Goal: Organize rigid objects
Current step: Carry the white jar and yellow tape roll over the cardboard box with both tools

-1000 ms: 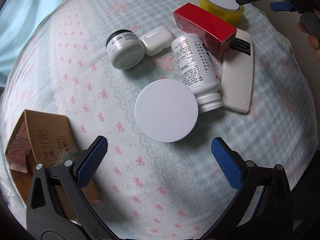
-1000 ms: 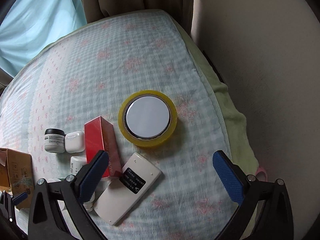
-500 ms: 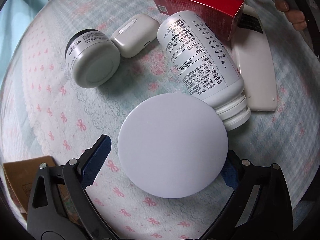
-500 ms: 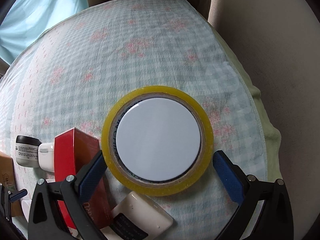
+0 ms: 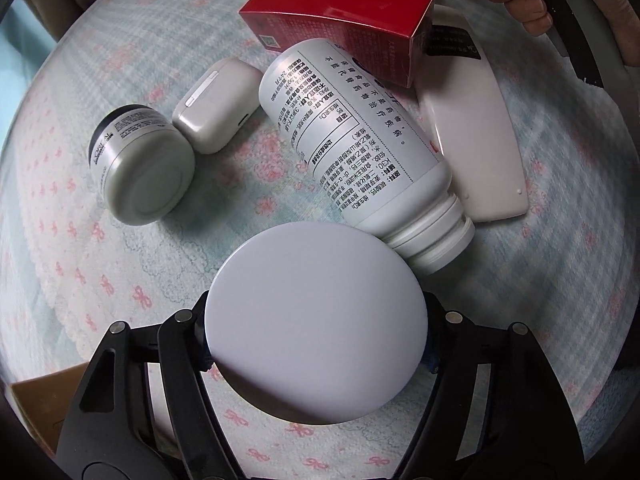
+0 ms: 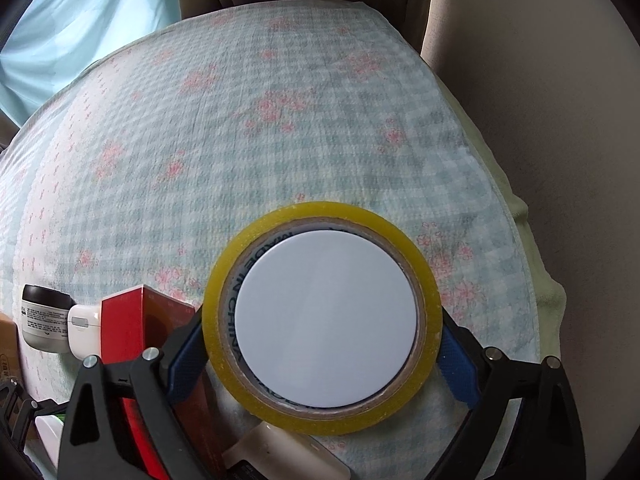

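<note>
In the left wrist view my left gripper (image 5: 316,344) is shut on a round white disc (image 5: 316,328), its blue pads hidden at the disc's sides. Beyond it lie a white pill bottle (image 5: 360,148) on its side, a small grey jar (image 5: 140,160), a white earbud case (image 5: 218,104), a red box (image 5: 340,24) and a white remote (image 5: 476,136). In the right wrist view my right gripper (image 6: 322,344) is shut on a yellow tape roll (image 6: 320,308) with a white disc (image 6: 326,318) inside its core.
All lie on a checked, flowered cloth (image 6: 280,120) over a bed. A cardboard box (image 5: 32,400) sits at the lower left. A beige wall (image 6: 560,120) rises on the right past the bed's edge, and curtains hang at the far end.
Both grippers moved forward and down and closed. The left closed on the white disc, the right on the yellow tape roll.
</note>
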